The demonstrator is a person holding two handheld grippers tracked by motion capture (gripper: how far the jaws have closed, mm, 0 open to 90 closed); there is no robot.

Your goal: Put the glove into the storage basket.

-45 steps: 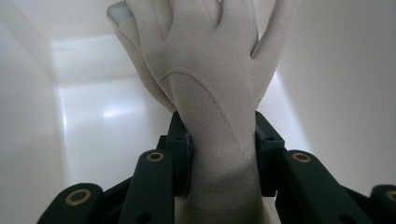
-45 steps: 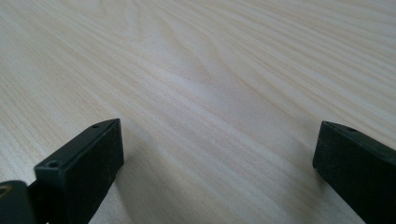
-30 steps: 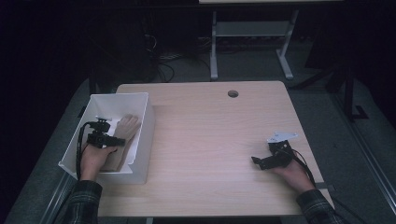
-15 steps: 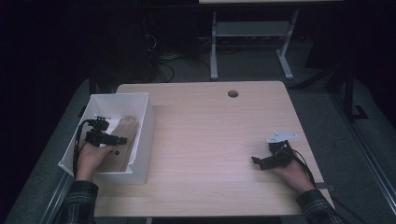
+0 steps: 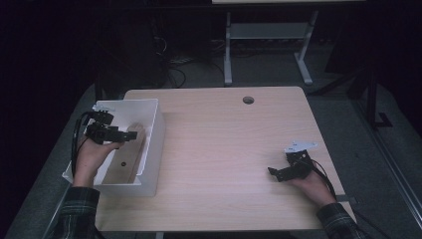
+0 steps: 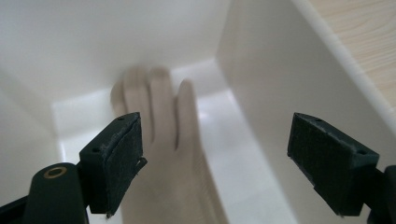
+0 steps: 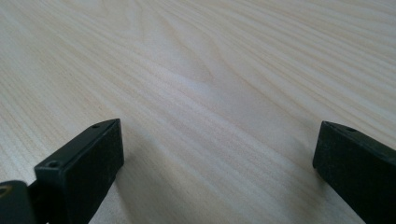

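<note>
A white bin stands at the table's left edge. On its floor lies a beige rubber glove, fingers pointing toward the far wall; a part of the glove shows in the high view. My left gripper hangs above the bin's inside, open, its jaws spread wide with the glove below them and nothing held. My right gripper rests low over the bare wood at the table's right, also open, with nothing between its jaws.
The wooden table has a round cable hole near its far edge. The bin's right wall rises close beside my left gripper's right jaw. Beyond the table stand a metal frame and cables on the dark floor.
My left gripper has risen a little inside the bin and drawn back toward its left side. The glove stays on the bin floor. The right gripper has not moved.
</note>
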